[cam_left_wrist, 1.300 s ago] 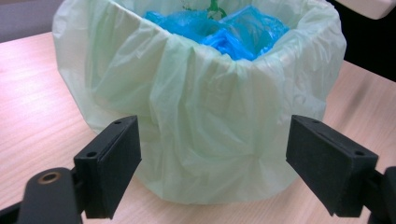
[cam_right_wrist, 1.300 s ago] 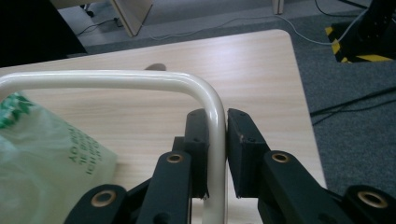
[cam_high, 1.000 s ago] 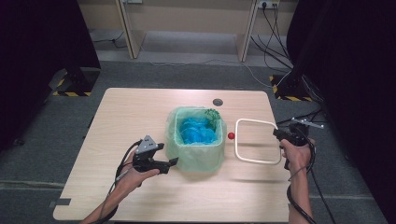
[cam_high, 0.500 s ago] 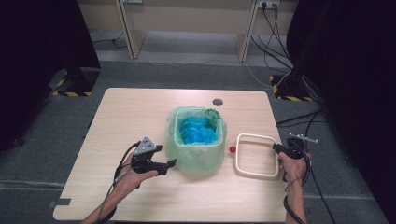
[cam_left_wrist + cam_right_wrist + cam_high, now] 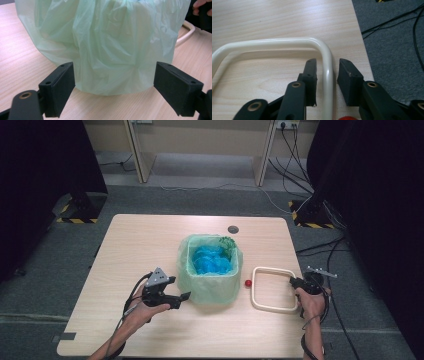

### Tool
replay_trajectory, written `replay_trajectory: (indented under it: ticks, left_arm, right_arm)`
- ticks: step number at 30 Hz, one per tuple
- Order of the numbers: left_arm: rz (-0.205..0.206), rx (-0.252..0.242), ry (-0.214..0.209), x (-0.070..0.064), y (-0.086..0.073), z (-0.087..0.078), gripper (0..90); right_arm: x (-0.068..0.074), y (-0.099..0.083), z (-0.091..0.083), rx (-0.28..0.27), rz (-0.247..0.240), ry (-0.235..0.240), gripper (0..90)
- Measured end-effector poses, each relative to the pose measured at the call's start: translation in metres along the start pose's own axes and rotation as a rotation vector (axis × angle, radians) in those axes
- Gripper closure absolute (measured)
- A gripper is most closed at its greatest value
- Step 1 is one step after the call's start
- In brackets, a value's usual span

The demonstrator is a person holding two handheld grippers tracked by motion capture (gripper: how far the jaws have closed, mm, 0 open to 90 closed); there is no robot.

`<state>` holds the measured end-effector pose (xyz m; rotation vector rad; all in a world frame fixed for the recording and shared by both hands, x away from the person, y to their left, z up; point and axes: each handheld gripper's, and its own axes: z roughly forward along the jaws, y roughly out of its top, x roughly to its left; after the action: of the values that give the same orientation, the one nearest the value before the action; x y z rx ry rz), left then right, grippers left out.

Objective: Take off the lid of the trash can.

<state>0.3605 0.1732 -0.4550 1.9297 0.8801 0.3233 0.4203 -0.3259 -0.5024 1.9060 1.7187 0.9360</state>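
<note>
A bin lined with a pale green bag (image 5: 210, 280) stands mid-table with crumpled blue material (image 5: 212, 260) inside. My left gripper (image 5: 186, 296) is open just left of it; in the left gripper view its jaws stand wide apart in front of the bag (image 5: 110, 45), not touching it. A cream rounded-square frame (image 5: 272, 309) lies flat on the table to the right of the bin. My right gripper (image 5: 294, 281) is at its right rail. In the right gripper view the jaws (image 5: 327, 75) straddle the frame (image 5: 274, 42) with a small gap on each side.
A small red ball (image 5: 247, 283) lies between the bin and the frame. A dark round spot (image 5: 233, 229) marks the table's far side. The table's right edge (image 5: 359, 40) runs close beside the right gripper, with grey floor and cables beyond.
The right gripper brought the cream frame toward the near side and down onto the table. Its jaws now stand slightly apart around the rail. The left gripper has stayed in place.
</note>
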Motion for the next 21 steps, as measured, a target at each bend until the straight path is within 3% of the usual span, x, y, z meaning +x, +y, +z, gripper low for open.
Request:
replay_trajectory:
  ticks: [4,7,11,21]
  left_arm:
    - [-0.001,0.002,-0.001,0.000,-0.001,0.000,16.6]
    - [-0.001,0.008,-0.004,0.000,-0.002,0.001,16.5]
    - [-0.007,0.001,-0.001,0.001,-0.002,0.000,16.5]
    - [-0.014,-0.001,0.002,0.005,-0.002,-0.001,16.5]
  right_arm:
    - [0.002,-0.001,-0.006,-0.038,-0.029,-0.029,51.1]
    - [0.006,0.000,-0.011,-0.072,-0.005,-0.033,40.8]
    - [0.013,0.004,-0.017,-0.084,-0.031,-0.021,35.7]
    - [0.033,0.008,-0.025,-0.106,-0.007,0.049,26.9]
